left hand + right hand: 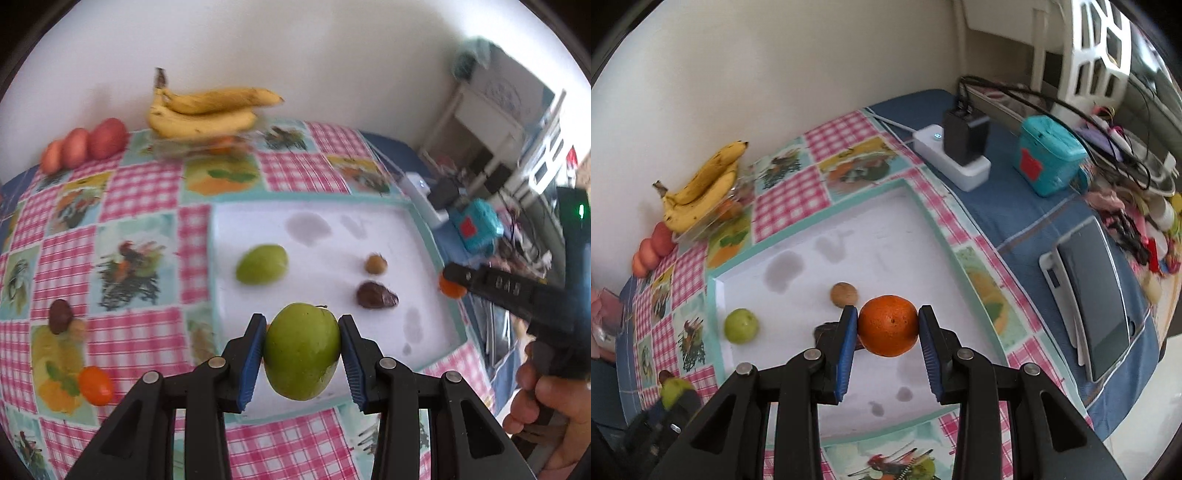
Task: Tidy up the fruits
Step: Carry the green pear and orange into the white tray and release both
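My left gripper (303, 322) is shut on a green fruit (302, 354) above the near edge of a white tray with a teal rim (332, 229). My right gripper (887, 312) is shut on an orange (888, 326) over the same tray (886, 240). Another green fruit (262, 264) (741, 326), a small tan round fruit (376, 264) (843, 294) and a dark brown fruit (376, 295) lie on the tray. In the right wrist view the dark fruit is mostly hidden behind a finger. The right gripper (452, 282) with its orange shows at the tray's right edge.
Bananas (210, 110) on a clear container and three red fruits (85, 146) stand by the back wall. A dark fruit (60, 315) and a small orange (95, 385) lie on the checked cloth, left. A power strip (951, 155), teal box (1049, 155) and tablet (1097, 302) sit right of the tray.
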